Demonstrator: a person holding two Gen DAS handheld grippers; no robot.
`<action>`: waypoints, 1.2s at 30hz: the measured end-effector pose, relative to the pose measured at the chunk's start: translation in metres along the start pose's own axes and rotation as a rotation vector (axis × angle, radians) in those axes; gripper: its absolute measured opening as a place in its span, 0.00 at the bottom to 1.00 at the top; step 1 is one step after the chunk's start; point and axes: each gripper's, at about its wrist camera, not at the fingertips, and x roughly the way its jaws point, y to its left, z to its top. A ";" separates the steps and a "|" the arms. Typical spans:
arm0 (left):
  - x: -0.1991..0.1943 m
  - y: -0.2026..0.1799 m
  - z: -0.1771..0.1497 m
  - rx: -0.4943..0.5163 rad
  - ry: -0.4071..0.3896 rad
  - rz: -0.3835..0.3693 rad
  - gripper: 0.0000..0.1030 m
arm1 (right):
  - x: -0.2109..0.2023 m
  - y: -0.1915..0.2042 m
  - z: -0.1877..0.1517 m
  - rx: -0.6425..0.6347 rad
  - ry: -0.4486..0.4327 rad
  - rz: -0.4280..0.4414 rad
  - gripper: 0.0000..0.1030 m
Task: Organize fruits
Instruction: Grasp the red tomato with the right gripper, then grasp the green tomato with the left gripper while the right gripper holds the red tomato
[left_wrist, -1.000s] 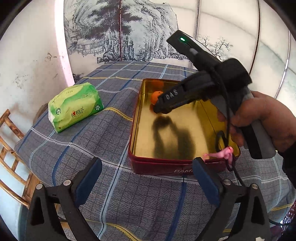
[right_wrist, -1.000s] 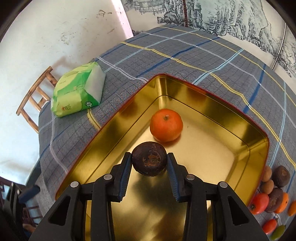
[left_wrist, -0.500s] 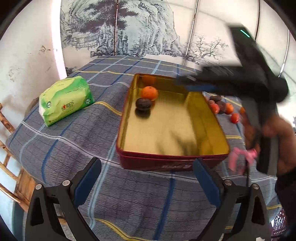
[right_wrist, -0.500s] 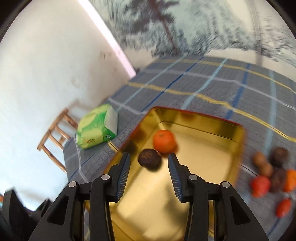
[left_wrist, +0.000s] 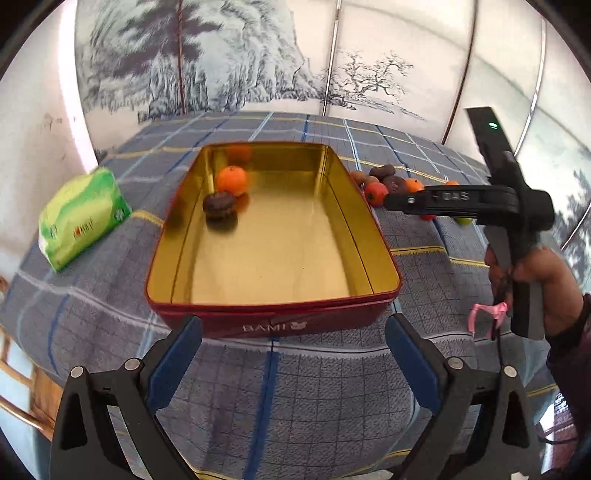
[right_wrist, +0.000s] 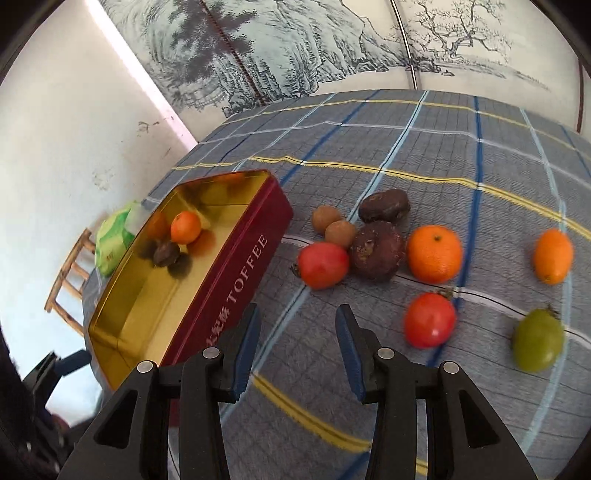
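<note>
A red tin with a gold inside (left_wrist: 273, 321) (right_wrist: 236, 280) stands on the plaid cloth. In its far left corner lie an orange (left_wrist: 231, 179) (right_wrist: 185, 227) and a dark brown fruit (left_wrist: 219, 204) (right_wrist: 166, 253). To the tin's right lie several loose fruits: a red tomato (right_wrist: 323, 264), a dark brown fruit (right_wrist: 377, 250), an orange (right_wrist: 434, 254), another red tomato (right_wrist: 429, 319) and a green fruit (right_wrist: 537, 340). My right gripper (right_wrist: 298, 339) (left_wrist: 393, 201) is open and empty above the cloth, short of the loose fruits. My left gripper (left_wrist: 291, 354) is open and empty at the tin's near wall.
A green tissue pack (left_wrist: 79, 218) (right_wrist: 112, 243) lies left of the tin. A wooden chair (right_wrist: 68, 273) stands past the table's left edge. A painted screen (left_wrist: 258, 55) stands behind the table. Two small brown fruits (right_wrist: 334, 225) and a small orange (right_wrist: 553, 255) lie among the loose fruits.
My right gripper let go of the dark brown fruit in the tin beside the orange, then swung out to the right over the loose fruits. My left gripper stayed open at the tin.
</note>
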 end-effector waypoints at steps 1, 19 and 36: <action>-0.001 -0.001 0.000 0.011 -0.008 0.009 0.95 | 0.004 -0.001 0.000 0.012 0.000 -0.002 0.43; 0.015 0.011 0.000 -0.043 0.054 -0.005 0.95 | 0.040 0.000 0.026 0.090 -0.015 -0.141 0.34; 0.026 -0.114 0.051 0.196 0.042 -0.240 0.95 | -0.144 -0.167 -0.088 0.159 -0.116 -0.480 0.34</action>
